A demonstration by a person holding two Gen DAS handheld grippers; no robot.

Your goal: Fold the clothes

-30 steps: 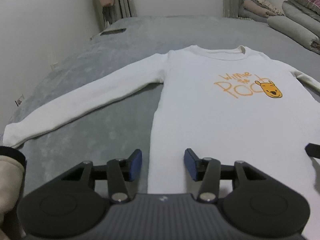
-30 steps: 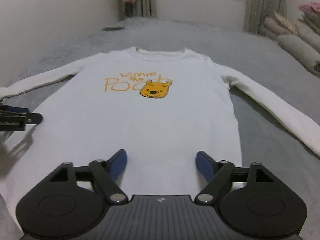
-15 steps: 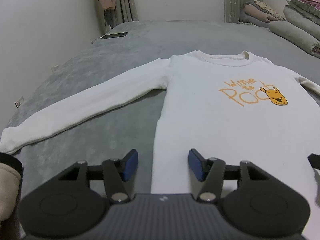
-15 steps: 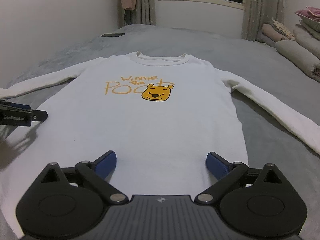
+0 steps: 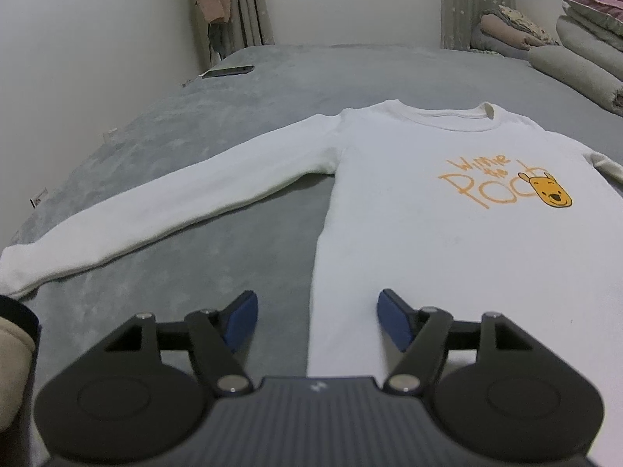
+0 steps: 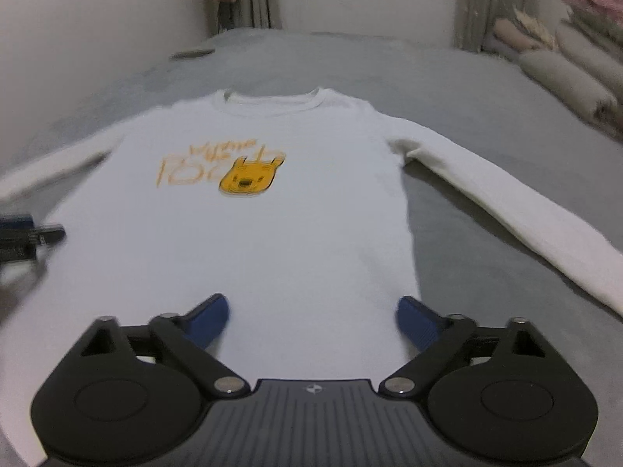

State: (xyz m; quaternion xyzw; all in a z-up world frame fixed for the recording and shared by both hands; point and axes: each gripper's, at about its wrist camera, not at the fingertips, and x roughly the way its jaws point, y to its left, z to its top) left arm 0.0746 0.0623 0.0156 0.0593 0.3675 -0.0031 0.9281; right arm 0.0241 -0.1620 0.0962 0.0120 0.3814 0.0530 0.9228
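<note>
- A cream sleeve (image 5: 11, 354) with a dark cuff shows at the left edge of the left wrist view, mostly cut off by the frame.
- A dark phone (image 5: 229, 71) lies far back on the grey bed (image 5: 163, 280) near the wall; in the right wrist view it is only a blur.
- The white long-sleeved sweatshirt (image 5: 447, 233) lies flat and face up on the bed, its long axis running away from both cameras, collar at the far end, hem nearest, sleeves spread out to either side.
- The left gripper (image 5: 314, 319) hovers over the sweatshirt's left hem corner, jaws wide and holding nothing; the hem itself is hidden behind the gripper body.
- Orange chest print reads "Winnie the Pooh" in part, beside a yellow bear face (image 5: 552, 195); the letters are smeared by motion blur in the right wrist view.
- The right gripper (image 6: 311, 321) hangs over the hem's right side, jaws wide and empty.
- In the left wrist view, the right sleeve is cut off at the frame edge.
- Rolled bedding (image 5: 576, 74) is stacked at far right.
</note>
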